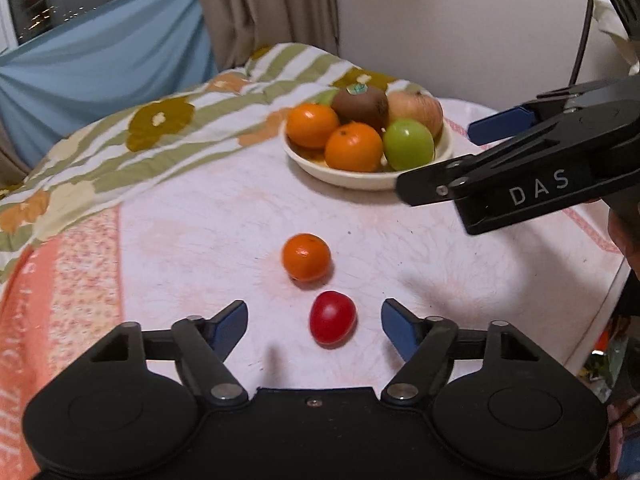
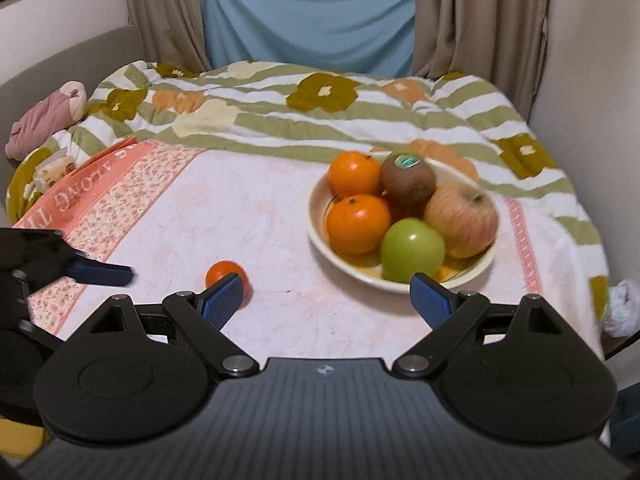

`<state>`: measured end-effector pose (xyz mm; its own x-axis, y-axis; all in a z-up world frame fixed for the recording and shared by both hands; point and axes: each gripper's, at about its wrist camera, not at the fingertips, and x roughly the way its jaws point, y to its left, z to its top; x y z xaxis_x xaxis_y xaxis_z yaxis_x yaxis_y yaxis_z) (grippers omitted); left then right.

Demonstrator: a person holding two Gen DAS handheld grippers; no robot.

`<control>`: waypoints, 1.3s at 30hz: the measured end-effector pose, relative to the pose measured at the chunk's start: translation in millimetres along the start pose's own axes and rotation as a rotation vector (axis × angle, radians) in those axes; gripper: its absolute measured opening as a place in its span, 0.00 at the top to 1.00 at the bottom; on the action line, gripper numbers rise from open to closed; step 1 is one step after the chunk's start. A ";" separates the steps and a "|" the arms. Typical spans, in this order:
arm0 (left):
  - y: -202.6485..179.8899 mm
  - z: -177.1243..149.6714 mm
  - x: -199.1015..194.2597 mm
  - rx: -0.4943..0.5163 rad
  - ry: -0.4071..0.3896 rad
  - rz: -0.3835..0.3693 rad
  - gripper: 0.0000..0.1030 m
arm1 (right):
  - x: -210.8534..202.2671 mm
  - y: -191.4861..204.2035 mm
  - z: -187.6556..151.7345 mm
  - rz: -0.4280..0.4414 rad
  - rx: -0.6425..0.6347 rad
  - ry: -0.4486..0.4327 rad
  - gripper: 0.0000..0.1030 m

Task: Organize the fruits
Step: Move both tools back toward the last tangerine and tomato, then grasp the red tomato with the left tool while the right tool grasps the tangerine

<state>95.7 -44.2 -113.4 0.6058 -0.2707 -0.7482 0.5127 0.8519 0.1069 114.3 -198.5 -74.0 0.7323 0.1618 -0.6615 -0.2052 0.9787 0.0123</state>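
A cream bowl on the pink cloth holds two oranges, a kiwi, a green apple and a reddish apple. A loose orange and a small red fruit lie on the cloth nearer me. My left gripper is open and empty, with the red fruit between its fingertips. My right gripper is open and empty, just short of the bowl; it shows at the right of the left wrist view.
A flowered quilt is bunched behind the cloth. A pink soft toy lies at the far left. Curtains and a blue sheet hang behind. The table edge runs at the right.
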 end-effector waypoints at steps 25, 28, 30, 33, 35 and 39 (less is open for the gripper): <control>-3.3 -4.9 34.4 -0.010 0.061 -0.047 0.66 | 54.3 24.9 -4.9 0.102 -0.051 0.069 0.00; 0.2 -6.2 31.4 -0.013 0.060 -0.032 0.66 | 57.8 29.6 -5.0 0.126 -0.057 0.065 0.00; 4.6 -8.0 30.4 -0.021 0.064 -0.023 0.66 | 60.6 32.8 -4.9 0.136 -0.064 0.063 0.01; 8.7 -11.2 28.7 -0.026 0.068 -0.008 0.66 | 65.6 37.4 -4.4 0.153 -0.075 0.061 0.05; 11.2 -13.2 28.0 -0.030 0.071 0.001 0.66 | 70.1 40.9 -4.1 0.163 -0.083 0.067 0.11; 15.7 -16.1 26.1 -0.037 0.075 0.015 0.66 | 79.6 46.8 -3.8 0.182 -0.089 0.080 0.16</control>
<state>109.8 -30.7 -141.8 0.5650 -0.2246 -0.7939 0.4804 0.8719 0.0952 160.5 -140.4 -128.9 0.6243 0.3210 -0.7121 -0.3890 0.9184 0.0730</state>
